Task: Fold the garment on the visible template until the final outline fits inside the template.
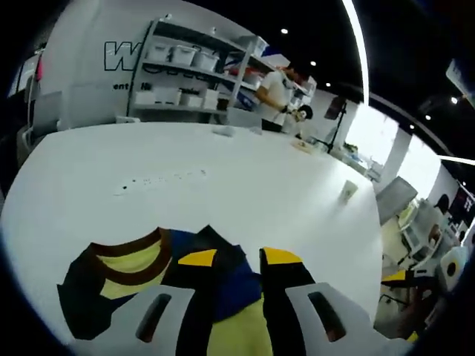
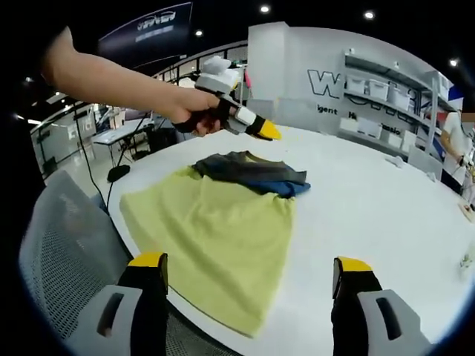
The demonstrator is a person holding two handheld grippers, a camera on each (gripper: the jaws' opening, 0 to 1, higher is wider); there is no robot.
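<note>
In the right gripper view the garment (image 2: 223, 230), a yellow-green shirt with a dark collar and blue-and-black upper part, lies spread on the white table (image 2: 371, 208), its lower hem reaching the near table edge and hanging a little over it; the collar end is bunched and folded back on the far side; the right hand-held gripper (image 2: 249, 278) hangs above the near edge with its yellow-tipped jaws spread wide and nothing between them; beyond the shirt a person's hand (image 2: 194, 110) carries the left hand-held gripper (image 2: 269, 132) above the table, near the collar end, its yellow tips seemingly close together, though at that size I cannot tell for sure; a grey mesh chair (image 2: 67, 245) stands just below the table edge. In the left gripper view the left hand-held gripper (image 1: 239, 257) shows its jaws apart over the garment (image 1: 126, 271), looking down on the brown-trimmed collar and the blue and black cloth; no cloth is seen pinched between the tips; shelves (image 1: 193, 70) with white bins stand behind the table (image 1: 223, 178), and a person (image 1: 273, 96) in white stands beside them.
</note>
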